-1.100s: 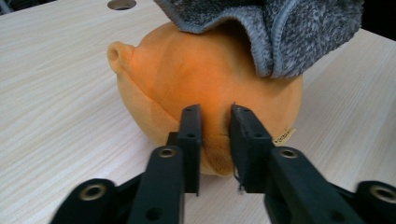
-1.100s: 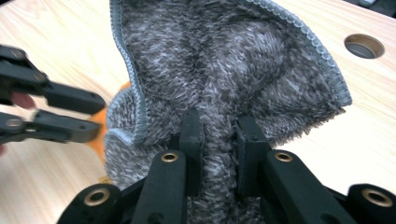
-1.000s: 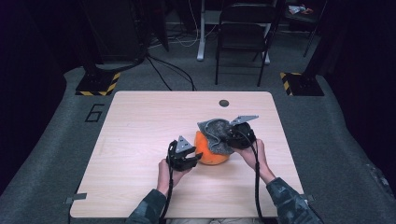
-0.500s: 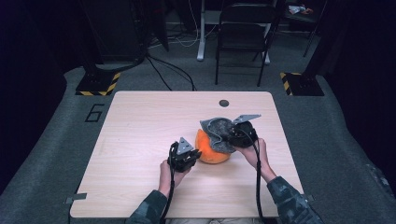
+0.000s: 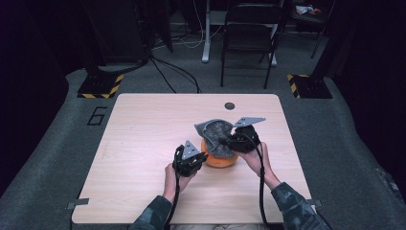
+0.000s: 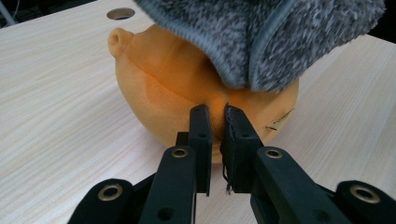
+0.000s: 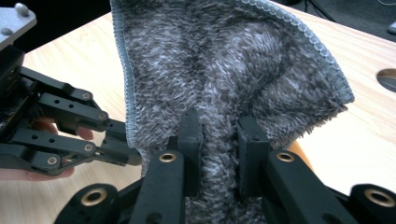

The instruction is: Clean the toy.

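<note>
Orange plush ball (image 6: pixel 187 100): It sat right of centre on the near half of the table (image 5: pixel 143 139), soft and rounded, with a seam running across it, a small nub at its far end and a paper tag low on its side.
Grey cloth (image 7: pixel 224 70): Fleecy, long-piled, with a stitched grey hem, it lay draped over the top of the ball, one flap raised toward the far side.
Left gripper (image 6: pixel 215 119): You had its jaws pinched nearly together on a fold of the ball's orange skin, low on the near-left side.
Right gripper (image 7: pixel 219 135): You had its jaws clamped on a thick bunch of the cloth, just right of the ball.
Risk, grip on ball: The pinch took only a thin fold of fabric; in my judgement a firm pull on the cloth could have torn that fold free and let the ball roll.
Risk, cloth: The pile was loose and slippery; the bunch might have slid through the jaws if lifted fast.
Risk, crowding: Your two grippers stood near each other; a sideways move could have knocked them together.
Table: Pale wood grain, smooth, with a round cable hole (image 5: pixel 229 106) at the far edge.
Surroundings: Dark carpet and a folding chair (image 5: pixel 249 38) lay beyond.
</note>
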`<state>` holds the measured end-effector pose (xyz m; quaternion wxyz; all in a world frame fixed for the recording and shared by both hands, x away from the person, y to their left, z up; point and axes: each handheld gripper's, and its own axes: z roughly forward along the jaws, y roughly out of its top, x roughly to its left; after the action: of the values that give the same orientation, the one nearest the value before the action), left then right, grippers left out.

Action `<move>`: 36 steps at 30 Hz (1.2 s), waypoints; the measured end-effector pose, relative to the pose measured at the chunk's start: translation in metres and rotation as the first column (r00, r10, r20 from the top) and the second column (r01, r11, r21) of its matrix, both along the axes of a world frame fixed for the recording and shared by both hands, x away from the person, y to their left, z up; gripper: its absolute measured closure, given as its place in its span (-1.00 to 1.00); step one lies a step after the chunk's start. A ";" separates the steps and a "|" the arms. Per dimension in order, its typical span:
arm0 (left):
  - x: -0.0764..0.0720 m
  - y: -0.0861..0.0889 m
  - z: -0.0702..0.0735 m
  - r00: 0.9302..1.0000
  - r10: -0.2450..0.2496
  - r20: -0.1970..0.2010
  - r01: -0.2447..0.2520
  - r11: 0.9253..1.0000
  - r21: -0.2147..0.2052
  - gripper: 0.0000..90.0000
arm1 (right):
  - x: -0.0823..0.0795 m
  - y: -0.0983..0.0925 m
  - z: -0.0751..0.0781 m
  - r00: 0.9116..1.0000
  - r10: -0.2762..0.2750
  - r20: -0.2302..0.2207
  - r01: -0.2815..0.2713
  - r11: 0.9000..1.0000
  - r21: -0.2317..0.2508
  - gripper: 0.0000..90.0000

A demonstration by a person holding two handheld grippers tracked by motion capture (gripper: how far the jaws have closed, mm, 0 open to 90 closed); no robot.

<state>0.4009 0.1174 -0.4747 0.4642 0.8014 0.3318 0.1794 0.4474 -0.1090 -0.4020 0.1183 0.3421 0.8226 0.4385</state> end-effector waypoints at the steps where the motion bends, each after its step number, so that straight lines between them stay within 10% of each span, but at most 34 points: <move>1: 0.000 0.000 0.000 1.000 0.000 -0.001 0.000 1.000 -0.003 0.83 | 0.000 0.001 0.000 1.000 0.003 0.005 -0.003 1.000 -0.004 0.66; 25: -0.002 0.006 -0.006 1.000 0.008 -0.028 -0.008 1.000 0.003 0.85 | 0.018 -0.012 -0.016 0.996 0.022 -0.089 -0.031 0.993 -0.111 0.65; 36: -0.004 0.007 -0.008 1.000 0.009 -0.027 -0.009 1.000 0.001 0.85 | 0.032 -0.047 -0.030 0.980 -0.082 -0.184 0.049 0.983 -0.177 0.66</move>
<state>0.3973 0.1242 -0.4823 0.4584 0.8025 0.3416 0.1708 0.4793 -0.1556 -0.4321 0.0826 0.3980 0.8531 0.3272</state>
